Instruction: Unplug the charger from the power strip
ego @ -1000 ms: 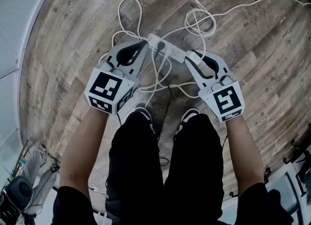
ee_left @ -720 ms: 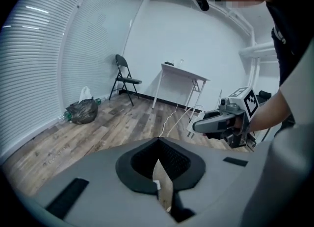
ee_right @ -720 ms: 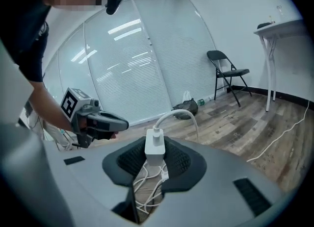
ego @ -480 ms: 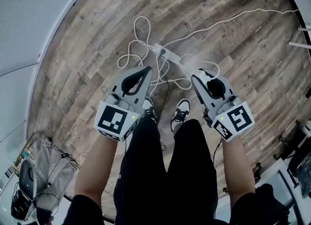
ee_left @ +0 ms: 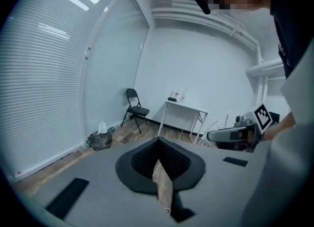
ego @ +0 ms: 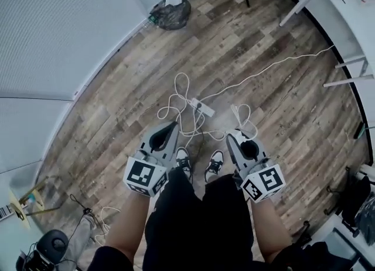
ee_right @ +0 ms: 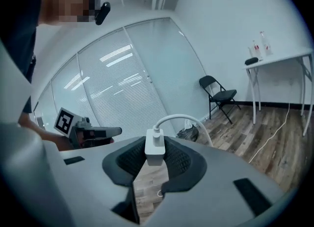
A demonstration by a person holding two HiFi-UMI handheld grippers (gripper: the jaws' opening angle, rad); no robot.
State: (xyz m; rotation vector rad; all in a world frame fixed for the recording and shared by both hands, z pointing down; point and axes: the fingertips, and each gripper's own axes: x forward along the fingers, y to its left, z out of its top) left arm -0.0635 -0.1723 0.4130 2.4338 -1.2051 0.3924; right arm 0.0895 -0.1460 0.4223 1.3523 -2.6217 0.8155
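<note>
Step in hand, as I judge it: carrying the freed charger clear. The plug is out and the task is close to done.

Right gripper [ee_right: 156,158] is clamped on the charger [ee_right: 155,146], with the white block pinched at the pad tips. Left gripper [ee_left: 158,145] has its jaws together with nothing between them, and it hangs just left of the right one.

The charger is up at the person's knees in the head view, well apart from the power strip [ego: 202,107], which lies on the wood floor [ego: 281,117] farther out.

To do this well:
- hold the squeeze steady, since the grip is only at the tips
- watch the cable [ee_right: 184,119], as any tautness could tug the block out or drag the strip

Orientation: the long axis looks roughly in line with the jaws. The cable end points far, away from the camera, and the cable arcs right and down. The prong end is not visible.
</note>
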